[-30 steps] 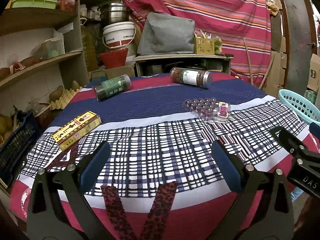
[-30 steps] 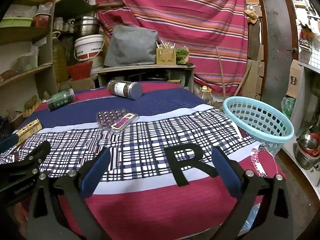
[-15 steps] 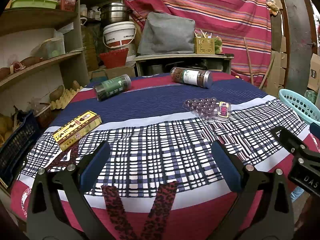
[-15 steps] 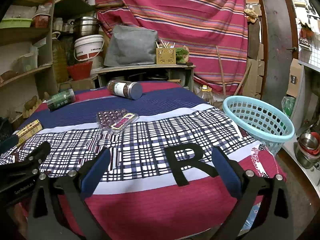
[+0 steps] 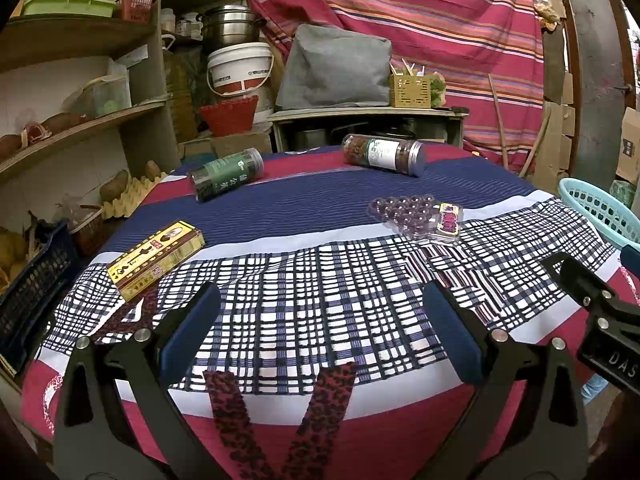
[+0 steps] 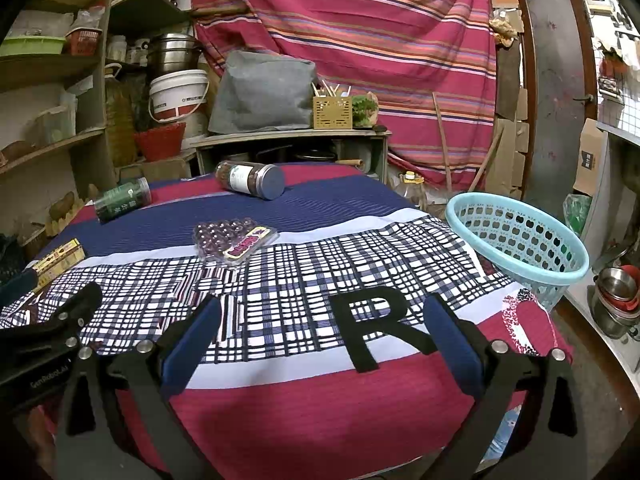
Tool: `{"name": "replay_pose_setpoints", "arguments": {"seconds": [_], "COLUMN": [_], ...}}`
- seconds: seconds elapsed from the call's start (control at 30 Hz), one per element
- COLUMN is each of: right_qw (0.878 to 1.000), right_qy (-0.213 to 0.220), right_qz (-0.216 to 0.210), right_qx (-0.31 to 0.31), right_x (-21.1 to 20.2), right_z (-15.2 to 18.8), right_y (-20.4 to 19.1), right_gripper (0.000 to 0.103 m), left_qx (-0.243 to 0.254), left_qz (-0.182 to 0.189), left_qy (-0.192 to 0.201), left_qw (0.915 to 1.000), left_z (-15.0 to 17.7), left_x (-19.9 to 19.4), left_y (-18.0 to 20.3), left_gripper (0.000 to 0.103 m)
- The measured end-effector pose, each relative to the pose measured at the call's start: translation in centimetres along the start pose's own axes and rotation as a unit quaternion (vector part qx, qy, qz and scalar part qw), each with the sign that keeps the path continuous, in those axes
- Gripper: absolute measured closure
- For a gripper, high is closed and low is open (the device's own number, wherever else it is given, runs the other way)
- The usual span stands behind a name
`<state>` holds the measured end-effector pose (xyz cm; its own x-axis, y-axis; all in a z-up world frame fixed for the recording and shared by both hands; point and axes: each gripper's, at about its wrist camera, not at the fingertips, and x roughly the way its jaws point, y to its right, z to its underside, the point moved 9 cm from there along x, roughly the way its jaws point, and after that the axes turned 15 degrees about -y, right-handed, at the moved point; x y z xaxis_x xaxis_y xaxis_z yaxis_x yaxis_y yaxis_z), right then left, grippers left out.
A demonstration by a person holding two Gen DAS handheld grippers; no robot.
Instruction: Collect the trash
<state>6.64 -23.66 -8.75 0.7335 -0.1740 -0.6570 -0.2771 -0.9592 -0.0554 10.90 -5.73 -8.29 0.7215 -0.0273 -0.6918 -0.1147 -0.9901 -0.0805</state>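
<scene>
Four pieces of trash lie on the cloth-covered round table (image 5: pixel 320 216): a yellow box (image 5: pixel 156 258) at the left, a green-labelled jar (image 5: pixel 226 174) on its side, a brown jar (image 5: pixel 384 155) on its side at the back, and a clear plastic blister tray (image 5: pixel 418 218) with a purple label. A light blue basket (image 6: pixel 516 236) sits at the table's right edge. My left gripper (image 5: pixel 320 332) is open and empty over the near edge. My right gripper (image 6: pixel 320 336) is open and empty beside it, near a black letter R (image 6: pixel 378 326).
Wooden shelves (image 5: pixel 76 128) with clutter stand at the left. A low table (image 5: pixel 368 114) with a grey bag and a white bucket (image 5: pixel 240 68) stands behind. A striped curtain hangs at the back. Metal bowls (image 6: pixel 616 292) lie on the floor at the right.
</scene>
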Motion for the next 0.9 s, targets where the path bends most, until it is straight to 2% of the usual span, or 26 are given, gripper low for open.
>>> {"name": "replay_pose_setpoints", "arguments": {"seconds": [0.9], "right_qw": [1.000], "right_qy": [0.000], "right_qz": [0.000], "right_qx": [0.000], "right_x": [-0.02], "right_z": [-0.04], "right_y": [-0.03], "right_gripper": [0.005], "left_qx": [0.000], "left_qz": [0.000], "left_qy": [0.000], "left_qw": [1.0000], "left_z": [-0.04], "left_x": [0.01], "left_y": [-0.13], "left_gripper": [0.005]}}
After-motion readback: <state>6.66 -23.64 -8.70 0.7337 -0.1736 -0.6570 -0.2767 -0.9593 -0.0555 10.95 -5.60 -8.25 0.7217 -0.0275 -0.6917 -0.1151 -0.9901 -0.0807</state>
